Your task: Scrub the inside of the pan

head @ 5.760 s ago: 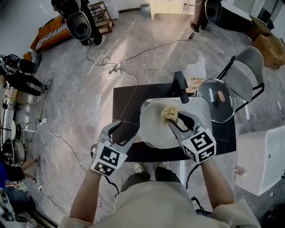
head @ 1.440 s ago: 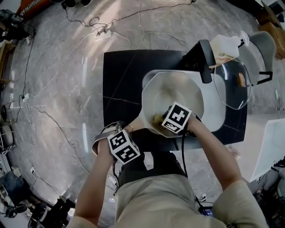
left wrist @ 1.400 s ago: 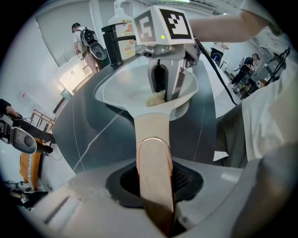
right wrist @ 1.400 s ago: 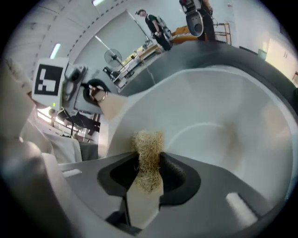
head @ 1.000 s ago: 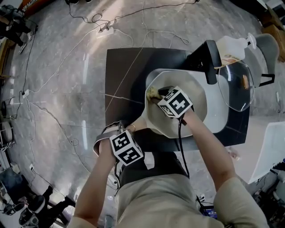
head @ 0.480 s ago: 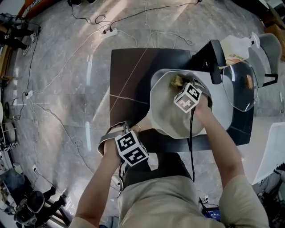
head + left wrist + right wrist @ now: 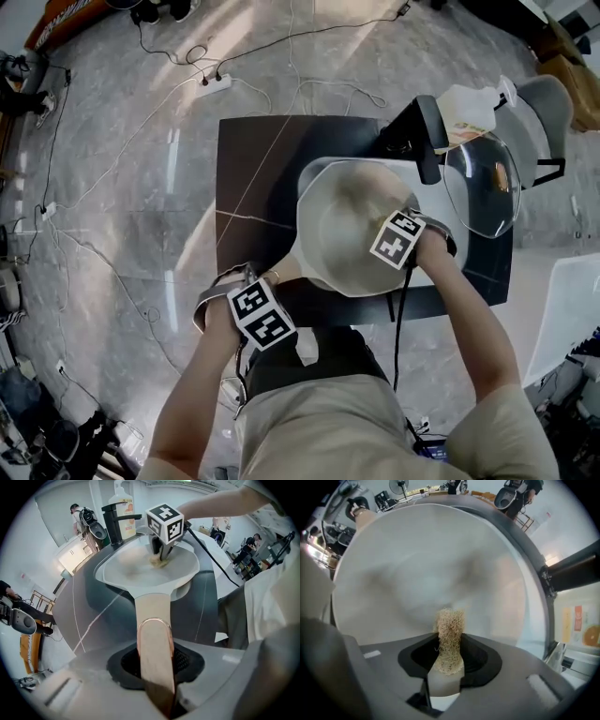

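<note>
A white pan [image 7: 342,211] sits in the sink, its pale handle [image 7: 287,269] pointing toward me. My left gripper [image 7: 277,281] is shut on that handle [image 7: 152,620], which runs between its jaws [image 7: 157,667] in the left gripper view. Inside the pan's near right side, my right gripper [image 7: 384,234] is mostly hidden under its marker cube. It is shut on a tan fibrous scrubber [image 7: 450,634], which sticks out from the jaws [image 7: 449,660] against the white pan wall [image 7: 417,559]. From the left gripper view the scrubber [image 7: 159,561] touches the pan's inside [image 7: 131,571].
A black faucet [image 7: 427,136] stands behind the pan, with a soap bottle [image 7: 469,98] beside it. A glass lid [image 7: 483,183] lies to the right on the dark countertop [image 7: 262,169]. A grey chair [image 7: 544,103] stands at the far right. Cables run over the floor.
My right gripper has swept the scrubber around the pan, from its left side to the far rim and now to the near right side. The left gripper keeps hold of the handle.
</note>
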`<act>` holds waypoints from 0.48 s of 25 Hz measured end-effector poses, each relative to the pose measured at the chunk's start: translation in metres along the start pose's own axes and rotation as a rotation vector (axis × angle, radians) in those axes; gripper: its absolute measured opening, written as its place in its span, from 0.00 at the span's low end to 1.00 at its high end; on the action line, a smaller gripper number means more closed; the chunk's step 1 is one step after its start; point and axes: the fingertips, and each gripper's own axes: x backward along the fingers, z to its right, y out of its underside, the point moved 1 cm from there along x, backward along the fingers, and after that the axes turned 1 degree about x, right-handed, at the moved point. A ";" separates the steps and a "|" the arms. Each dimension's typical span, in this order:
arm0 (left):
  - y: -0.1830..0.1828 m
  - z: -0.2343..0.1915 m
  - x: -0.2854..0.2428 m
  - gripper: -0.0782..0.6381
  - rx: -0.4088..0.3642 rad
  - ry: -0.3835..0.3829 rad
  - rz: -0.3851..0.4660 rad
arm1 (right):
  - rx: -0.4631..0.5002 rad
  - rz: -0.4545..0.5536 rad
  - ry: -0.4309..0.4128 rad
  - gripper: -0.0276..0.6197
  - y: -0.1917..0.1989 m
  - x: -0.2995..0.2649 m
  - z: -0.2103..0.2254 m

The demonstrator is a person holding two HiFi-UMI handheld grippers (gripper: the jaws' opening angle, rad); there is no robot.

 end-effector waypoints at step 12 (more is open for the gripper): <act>-0.002 0.002 0.000 0.25 0.018 0.013 -0.005 | 0.027 0.180 -0.416 0.26 -0.052 0.036 -0.114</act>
